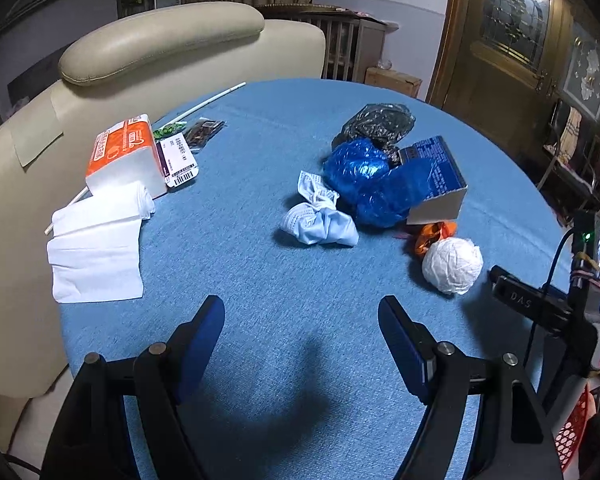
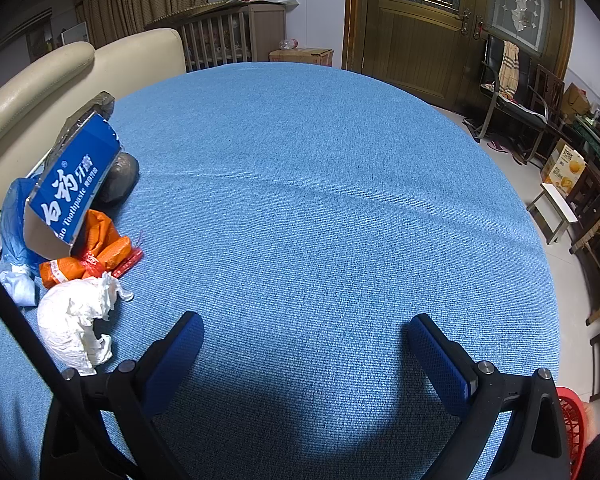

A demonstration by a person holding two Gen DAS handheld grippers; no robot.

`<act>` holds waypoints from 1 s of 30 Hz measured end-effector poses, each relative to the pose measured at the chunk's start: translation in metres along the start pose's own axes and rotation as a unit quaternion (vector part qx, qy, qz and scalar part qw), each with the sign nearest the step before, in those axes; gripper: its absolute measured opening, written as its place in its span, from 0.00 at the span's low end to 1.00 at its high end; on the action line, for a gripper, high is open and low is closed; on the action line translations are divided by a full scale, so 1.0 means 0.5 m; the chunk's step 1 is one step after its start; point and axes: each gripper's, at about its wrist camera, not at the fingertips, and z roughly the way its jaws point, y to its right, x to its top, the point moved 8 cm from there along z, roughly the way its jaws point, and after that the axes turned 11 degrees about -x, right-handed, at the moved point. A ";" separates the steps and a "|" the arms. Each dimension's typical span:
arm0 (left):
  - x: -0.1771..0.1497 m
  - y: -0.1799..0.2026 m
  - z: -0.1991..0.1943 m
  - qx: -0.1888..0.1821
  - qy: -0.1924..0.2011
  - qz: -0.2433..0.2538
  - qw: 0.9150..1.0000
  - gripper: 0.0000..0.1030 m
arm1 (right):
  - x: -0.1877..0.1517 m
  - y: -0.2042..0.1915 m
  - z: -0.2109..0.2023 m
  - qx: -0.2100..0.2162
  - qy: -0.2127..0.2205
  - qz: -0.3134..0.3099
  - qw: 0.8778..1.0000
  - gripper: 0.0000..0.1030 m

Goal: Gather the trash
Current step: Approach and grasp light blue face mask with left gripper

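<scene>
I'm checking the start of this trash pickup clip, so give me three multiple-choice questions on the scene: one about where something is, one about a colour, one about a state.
1. Where does the crumpled white paper ball lie?
A. Beside the orange wrapper
B. On the tissue pack
C. Inside the red basket

2. What colour is the toothpaste box?
A. Green
B. Blue
C. Yellow

3. What state is the left gripper in?
A. Shut on the face mask
B. Shut on nothing
C. Open, holding nothing

Answers:
1 A, the ball sits next to the orange wrapper on the blue tablecloth.
2 B, the box is blue with white lettering.
3 C, its fingers stand apart over bare cloth, short of the crumpled face mask.
</scene>
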 end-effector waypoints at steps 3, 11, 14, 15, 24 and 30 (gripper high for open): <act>0.001 0.000 -0.005 -0.014 0.005 -0.009 1.000 0.77 | 0.000 0.000 0.003 0.000 0.000 0.000 1.000 1.00; 0.006 -0.003 -0.014 -0.049 0.014 -0.004 0.999 0.77 | 0.000 0.000 0.003 0.000 0.000 0.000 1.000 1.00; 0.006 -0.008 0.005 -0.054 0.005 0.005 0.999 0.77 | 0.000 0.000 0.001 0.000 0.000 0.000 1.000 1.00; 0.008 -0.010 0.016 -0.052 0.001 0.013 0.999 0.77 | 0.000 0.000 0.000 0.000 0.000 0.000 1.000 1.00; 0.072 -0.022 0.149 -0.055 -0.026 0.012 0.998 0.79 | -0.001 0.000 0.003 0.000 0.000 0.000 1.000 1.00; 0.095 -0.005 0.229 -0.040 -0.040 0.026 0.998 0.79 | 0.000 -0.001 0.000 0.000 0.000 0.000 1.000 1.00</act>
